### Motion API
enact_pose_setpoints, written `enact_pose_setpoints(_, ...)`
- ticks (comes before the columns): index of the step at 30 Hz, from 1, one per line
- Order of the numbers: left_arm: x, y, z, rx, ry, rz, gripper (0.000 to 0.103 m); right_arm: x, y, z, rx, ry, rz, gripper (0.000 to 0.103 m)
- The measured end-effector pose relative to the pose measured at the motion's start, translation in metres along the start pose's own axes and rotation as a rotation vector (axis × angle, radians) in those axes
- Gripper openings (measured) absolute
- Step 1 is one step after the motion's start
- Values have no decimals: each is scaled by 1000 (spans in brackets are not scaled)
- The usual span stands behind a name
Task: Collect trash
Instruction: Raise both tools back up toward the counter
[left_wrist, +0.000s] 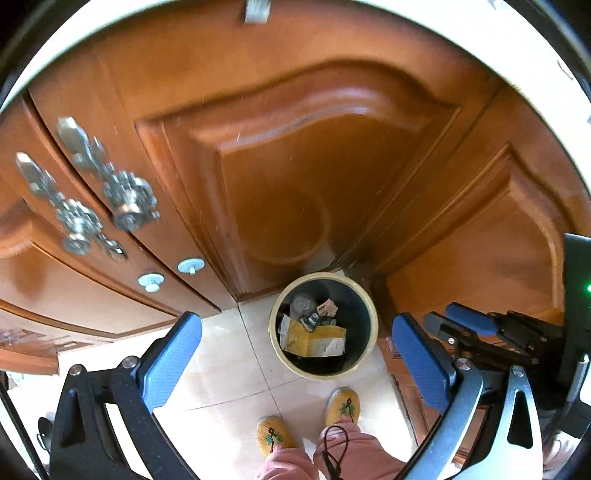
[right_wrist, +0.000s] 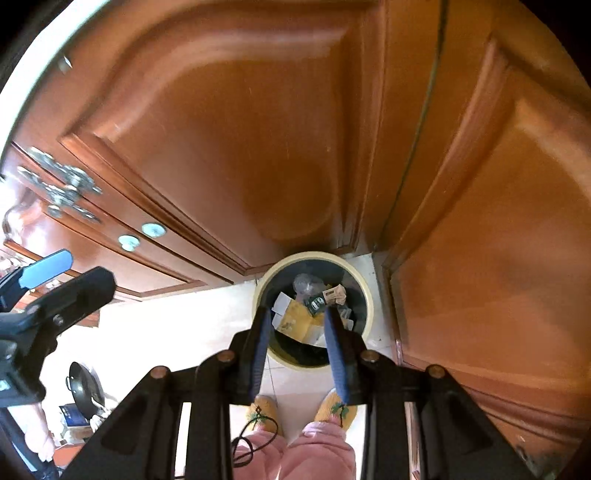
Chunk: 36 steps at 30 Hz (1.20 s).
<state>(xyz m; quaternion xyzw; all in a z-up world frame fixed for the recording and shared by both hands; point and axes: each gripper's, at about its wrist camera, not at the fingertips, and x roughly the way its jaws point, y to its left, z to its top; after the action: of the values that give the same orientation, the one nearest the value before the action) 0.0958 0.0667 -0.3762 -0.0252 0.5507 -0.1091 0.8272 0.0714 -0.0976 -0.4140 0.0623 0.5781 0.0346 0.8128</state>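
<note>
While both grippers hang empty, the trash already lies in the bin.
Left gripper (left_wrist: 295, 354), left of the bin (left_wrist: 364, 295), gapes wide; right gripper (right_wrist: 297, 332), above its trash (right_wrist: 306, 317), is parted, holding nothing — likely nearly done.

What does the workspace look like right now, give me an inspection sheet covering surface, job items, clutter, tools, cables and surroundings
Surface: pale tiled floor, bare where it shows.
Job's things: round trash bin in the corner by the wooden doors, holding a yellow packet, crumpled paper, clear plastic and other scraps.
Clutter: nothing seen loose on the floor near the bin; a black wok stands farther off.
Tools: left tool open, empty; right tool open, empty, above the bin.
Cables: thin black cord over the person's pink trousers.
Surroundings: wooden doors with metal handles; yellow slippers.
</note>
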Motion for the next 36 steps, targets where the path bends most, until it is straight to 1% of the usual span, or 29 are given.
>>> enact_pose_setpoints(4, -32, -7, 9, 16, -12, -12, 102, -45, -2, 3, 36, -32, 6, 30)
enact_pose_setpoints(6, -49, -13, 13, 21, -13, -24, 102, -69, -4, 7, 70, -44, 30, 30)
enact_pose_setpoints(11, -88, -30, 24, 45, -4, -56, 102, -120, -6, 14, 118, -75, 29, 30)
enact_pose_setpoints(14, -110, -40, 32, 62, 3, -56, 102, -152, -6, 18, 135, -95, 26, 30)
enact_pose_setpoints(18, -142, -53, 46, 90, -13, -38, 102, -195, 0, 26, 139, -134, 7, 30)
enact_pose_setpoints(21, -176, -62, 61, 94, -49, -7, 102, -232, 9, 34, 125, -181, -9, 31)
enact_pose_setpoints(22, -189, -65, 68, 95, -69, -4, 102, -242, 11, 37, 122, -195, -14, 32)
enact_pose_setpoints(23, -202, -68, 74, 96, -87, 1, 102, -258, 15, 41, 116, -222, -25, 35)
enact_pose_setpoints(26, -234, -74, 90, 99, -154, 11, 102, -296, 20, 52, 113, -299, -65, 38)
enact_pose_setpoints(28, -257, -79, 103, 99, -192, 13, 102, -317, 20, 58, 121, -339, -71, 39)
enact_pose_setpoints(33, -300, -92, 123, 103, -261, 48, 102, -360, 26, 73, 146, -409, -98, 42)
enact_pose_setpoints(35, -314, -98, 129, 105, -286, 62, 102, -375, 27, 75, 153, -439, -102, 46)
enact_pose_setpoints(36, -320, -100, 132, 105, -302, 66, 102, -383, 28, 76, 156, -458, -117, 47)
